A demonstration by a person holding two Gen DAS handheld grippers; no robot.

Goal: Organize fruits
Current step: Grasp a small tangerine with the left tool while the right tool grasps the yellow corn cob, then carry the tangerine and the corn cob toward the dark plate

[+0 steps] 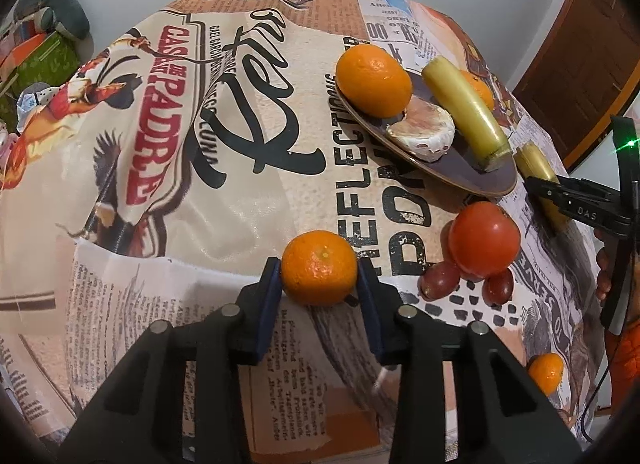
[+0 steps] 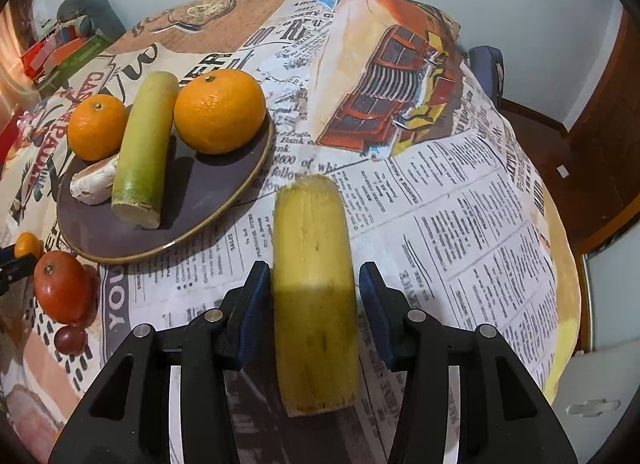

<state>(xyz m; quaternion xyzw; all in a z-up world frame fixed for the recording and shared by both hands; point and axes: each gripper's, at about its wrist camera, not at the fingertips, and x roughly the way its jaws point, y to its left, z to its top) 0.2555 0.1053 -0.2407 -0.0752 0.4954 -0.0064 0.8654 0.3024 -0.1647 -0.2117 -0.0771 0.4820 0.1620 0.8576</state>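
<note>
At the bottom centre of the left wrist view, your left gripper has its blue pads against both sides of a small orange, closed to the fruit's width. It looks gripped, though whether it is lifted off the tablecloth or resting on it is hard to tell from this angle. The skin is soft and slightly waxy, so squeeze only enough to hold it, across the widest part.

At the bottom centre of the right wrist view, your right gripper stands open around a yellow cane stick; the left pad is close to touching, the right pad shows a clear gap. The stick is stiff and smooth and will roll, so take it across the middle, not near the cut ends.

Further up, left of centre in the right view, the dark plate holds two oranges, a greener cane stick and a pale piece you cannot properly identify, since the stick covers part of it.

At the lower left edge of that view sit a tomato and a grape. In the left view, a second grape sits half behind the tomato, and another orange lies at lower right.
</note>
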